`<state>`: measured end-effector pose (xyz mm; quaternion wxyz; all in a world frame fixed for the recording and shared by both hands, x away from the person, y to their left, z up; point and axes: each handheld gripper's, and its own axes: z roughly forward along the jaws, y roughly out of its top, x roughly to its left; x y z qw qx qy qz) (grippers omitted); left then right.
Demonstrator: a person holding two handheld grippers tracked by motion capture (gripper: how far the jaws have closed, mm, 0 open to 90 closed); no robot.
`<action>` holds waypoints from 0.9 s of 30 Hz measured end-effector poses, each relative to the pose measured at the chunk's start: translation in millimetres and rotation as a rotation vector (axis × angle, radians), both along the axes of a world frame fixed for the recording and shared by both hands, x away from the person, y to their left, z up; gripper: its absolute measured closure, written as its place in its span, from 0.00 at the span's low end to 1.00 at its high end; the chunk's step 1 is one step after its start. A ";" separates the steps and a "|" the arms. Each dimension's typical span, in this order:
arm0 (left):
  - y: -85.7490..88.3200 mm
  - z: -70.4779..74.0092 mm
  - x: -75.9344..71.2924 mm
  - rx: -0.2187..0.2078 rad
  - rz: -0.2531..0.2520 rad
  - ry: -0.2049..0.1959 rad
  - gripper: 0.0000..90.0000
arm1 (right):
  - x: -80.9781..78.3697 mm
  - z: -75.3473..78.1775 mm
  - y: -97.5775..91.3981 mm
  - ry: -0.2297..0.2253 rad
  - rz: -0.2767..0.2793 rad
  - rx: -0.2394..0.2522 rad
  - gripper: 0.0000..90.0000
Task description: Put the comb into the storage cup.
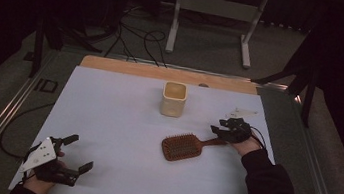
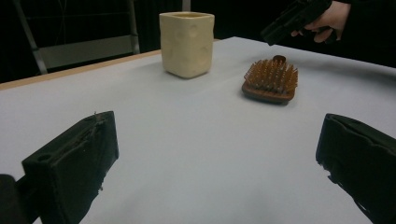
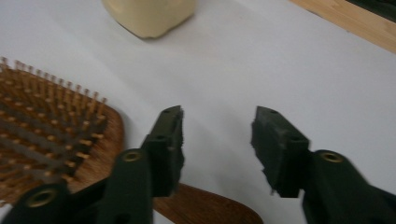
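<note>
A brown wooden hairbrush [image 1: 181, 147] lies bristles up on the white table sheet [image 1: 116, 120], its handle pointing right. My right gripper [image 1: 223, 129] hovers over that handle, jaws apart. In the right gripper view the handle [image 3: 210, 205] passes just below the right gripper [image 3: 217, 135], with no pad pressing on it, and the bristled head [image 3: 46, 135] lies to the left. A cream cup [image 1: 174, 99] stands upright behind the brush. My left gripper [image 1: 80, 153] rests open near the front left corner, nothing between its jaws [image 2: 215, 158]. From there the hairbrush [image 2: 272, 80] and cup [image 2: 187, 42] lie ahead.
A strip of bare wooden tabletop [image 1: 163, 72] runs along the far edge of the sheet. Beyond it stand a white metal frame [image 1: 212, 6] and loose cables [image 1: 137, 42] on the floor. A metal rail [image 1: 2, 110] borders the left side.
</note>
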<state>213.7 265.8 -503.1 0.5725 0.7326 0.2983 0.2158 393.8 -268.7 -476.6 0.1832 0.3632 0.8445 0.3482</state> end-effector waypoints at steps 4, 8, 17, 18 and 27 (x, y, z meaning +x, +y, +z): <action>0.1 -0.2 0.1 0.002 0.000 0.000 0.00 | 2.5 -2.2 -0.1 0.010 -0.012 -0.030 0.73; -0.1 -0.1 0.0 0.002 -0.001 0.000 0.00 | 4.2 -4.1 1.1 0.026 -0.020 -0.064 0.83; -0.2 -0.2 -0.1 0.005 -0.003 -0.001 0.00 | 8.0 -7.1 2.8 0.038 -0.013 -0.143 1.00; -0.2 -0.1 -0.1 0.005 -0.003 -0.001 0.00 | 8.3 -8.2 3.3 0.045 -0.010 -0.154 1.00; -0.4 -0.2 -0.2 0.004 -0.006 0.000 0.00 | 9.4 -18.0 4.1 0.087 -0.002 -0.187 1.00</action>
